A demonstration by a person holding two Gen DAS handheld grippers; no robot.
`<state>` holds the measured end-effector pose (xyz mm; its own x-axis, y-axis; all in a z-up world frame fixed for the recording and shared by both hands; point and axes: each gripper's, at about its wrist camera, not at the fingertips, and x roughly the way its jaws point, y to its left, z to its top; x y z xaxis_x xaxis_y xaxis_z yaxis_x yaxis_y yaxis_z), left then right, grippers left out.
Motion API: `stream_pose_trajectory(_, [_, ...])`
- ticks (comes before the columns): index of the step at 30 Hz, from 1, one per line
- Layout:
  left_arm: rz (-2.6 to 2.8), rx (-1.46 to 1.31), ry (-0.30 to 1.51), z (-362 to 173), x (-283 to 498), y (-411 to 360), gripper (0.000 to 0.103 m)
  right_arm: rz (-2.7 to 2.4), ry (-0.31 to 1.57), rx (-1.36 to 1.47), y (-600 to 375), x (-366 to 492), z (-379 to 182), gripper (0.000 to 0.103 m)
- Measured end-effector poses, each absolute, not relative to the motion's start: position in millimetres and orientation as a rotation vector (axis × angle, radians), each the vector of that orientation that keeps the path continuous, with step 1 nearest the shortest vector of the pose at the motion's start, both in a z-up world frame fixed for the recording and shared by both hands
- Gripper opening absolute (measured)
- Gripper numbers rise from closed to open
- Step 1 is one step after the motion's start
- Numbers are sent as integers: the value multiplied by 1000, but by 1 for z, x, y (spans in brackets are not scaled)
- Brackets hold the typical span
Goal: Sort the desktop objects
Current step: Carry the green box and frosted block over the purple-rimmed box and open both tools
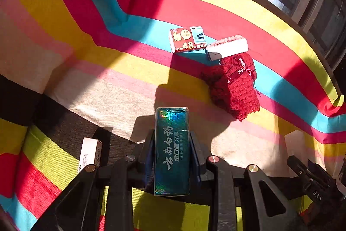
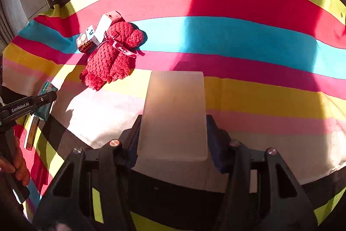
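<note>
While our left gripper (image 1: 172, 151) pinches the teal box (image 1: 172, 151) above the striped cloth (image 1: 108, 90), we see a "48"-marked red box (image 1: 187, 39), white box (image 1: 227, 47), red knit bundle (image 1: 234, 83); our right gripper (image 2: 173, 122) clamps a frosted case (image 2: 174, 116).
</note>
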<state>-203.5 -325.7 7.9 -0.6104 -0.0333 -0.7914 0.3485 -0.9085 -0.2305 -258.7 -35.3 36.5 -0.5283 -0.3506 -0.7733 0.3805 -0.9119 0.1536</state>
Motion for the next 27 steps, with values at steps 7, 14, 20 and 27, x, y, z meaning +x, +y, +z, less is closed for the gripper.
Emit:
stream_pose_trajectory(7, [-2671, 1312, 456, 7, -123, -272, 30, -2416, 133, 1217, -7, -172, 23, 58])
stream_pose_trajectory(14, [-2686, 1337, 298, -8, -49, -250, 30, -2369, 241, 1142, -34, -106, 15, 58])
stream_pose_trajectory(20, [-2693, 1316, 244, -8, -9, -245, 30, -2340, 319, 1099, -52, -60, 12, 58])
stream_pose_trajectory(27, [-2672, 1260, 264, -5, 34, -244, 30, -2264, 401, 1092, -71, -17, 4, 58])
